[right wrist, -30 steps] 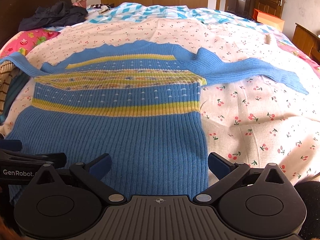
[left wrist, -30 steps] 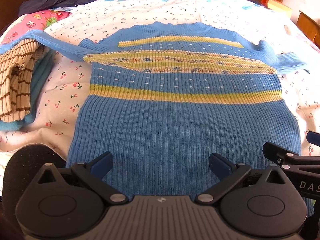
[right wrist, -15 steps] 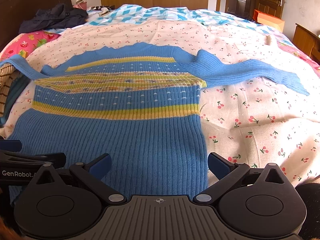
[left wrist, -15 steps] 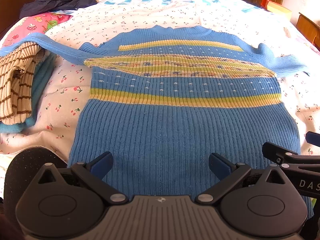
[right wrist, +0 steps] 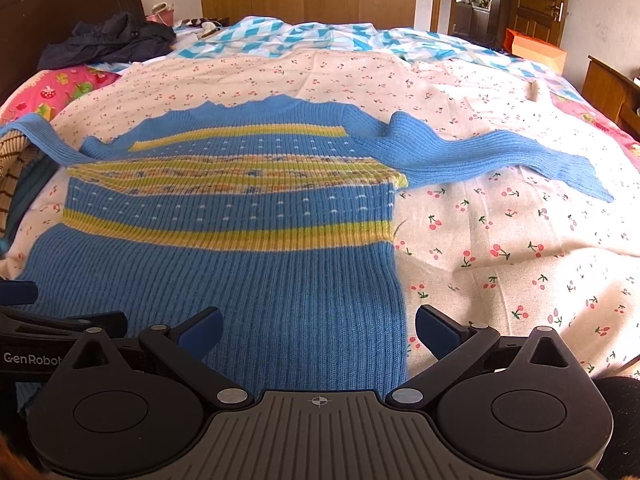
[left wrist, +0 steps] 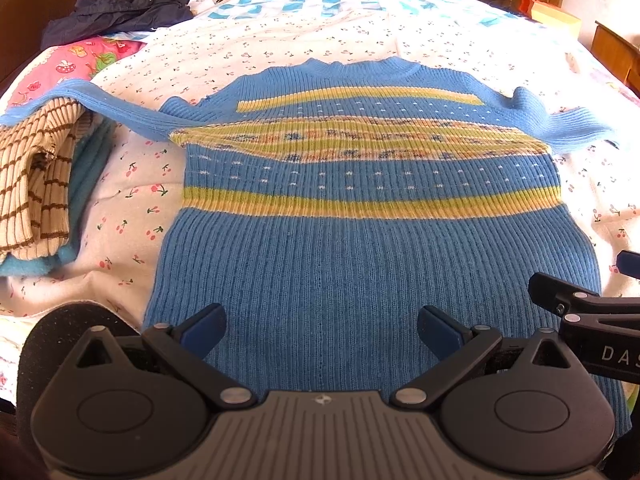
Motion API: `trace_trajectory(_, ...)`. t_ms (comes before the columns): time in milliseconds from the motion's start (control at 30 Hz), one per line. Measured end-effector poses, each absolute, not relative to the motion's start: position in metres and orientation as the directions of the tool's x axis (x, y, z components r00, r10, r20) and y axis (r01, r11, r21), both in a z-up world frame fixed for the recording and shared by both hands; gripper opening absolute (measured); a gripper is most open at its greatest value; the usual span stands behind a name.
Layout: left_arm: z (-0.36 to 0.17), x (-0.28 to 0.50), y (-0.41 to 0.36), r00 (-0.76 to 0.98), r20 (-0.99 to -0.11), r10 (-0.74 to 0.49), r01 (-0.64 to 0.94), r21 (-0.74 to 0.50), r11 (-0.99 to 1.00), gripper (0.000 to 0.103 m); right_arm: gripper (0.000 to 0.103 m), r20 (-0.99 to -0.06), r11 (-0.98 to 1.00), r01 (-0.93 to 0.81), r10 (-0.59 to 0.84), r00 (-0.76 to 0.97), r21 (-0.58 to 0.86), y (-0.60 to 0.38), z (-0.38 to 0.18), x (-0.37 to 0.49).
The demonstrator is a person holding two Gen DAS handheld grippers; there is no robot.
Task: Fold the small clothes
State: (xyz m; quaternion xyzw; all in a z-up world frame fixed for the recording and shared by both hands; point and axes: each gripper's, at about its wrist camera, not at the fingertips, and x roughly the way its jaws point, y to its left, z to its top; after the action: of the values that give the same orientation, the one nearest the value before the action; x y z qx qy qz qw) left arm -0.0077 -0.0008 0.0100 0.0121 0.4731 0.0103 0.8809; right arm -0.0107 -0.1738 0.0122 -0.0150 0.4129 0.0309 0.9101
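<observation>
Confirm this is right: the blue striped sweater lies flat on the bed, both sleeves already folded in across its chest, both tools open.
Not quite: on the blue striped sweater the sleeves are spread outward, not folded in, as the right wrist view shows. It does lie flat on the bed, with both tools open.

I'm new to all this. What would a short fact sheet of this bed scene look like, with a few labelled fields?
garment: blue striped sweater, spread flat, unfolded
surface: cherry-print bedsheet
sleeves: right sleeve stretched out sideways; left sleeve draped over the folded pile
folded pile: striped beige top beside the sweater
left gripper: open, above the hem
right gripper: open, above the hem's right corner
</observation>
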Motion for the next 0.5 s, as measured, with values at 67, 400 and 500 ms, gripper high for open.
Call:
trace_trajectory(67,0.0105,-0.0082,-0.0012,0.554,-0.832,0.033,-0.006,0.035,0.999,0.103,0.102,-0.75,0.998,-0.069,0.046,0.659,0.0,-0.1742,0.0121,-0.0111)
trace_trajectory(400,0.0122,-0.011,-0.006,0.562,-0.826,0.046,0.003,0.058,0.998,0.103,0.102,-0.745,0.998,-0.062,0.038,0.666,-0.004,-0.1778,0.0116,-0.0127)
trace_trajectory(500,0.0129,-0.0121,-0.0074,0.565,-0.824,0.049,0.006,0.063,0.998,0.103,0.102,-0.742,0.998,-0.061,0.036,0.67,-0.007,-0.1786,0.0122,-0.0138)
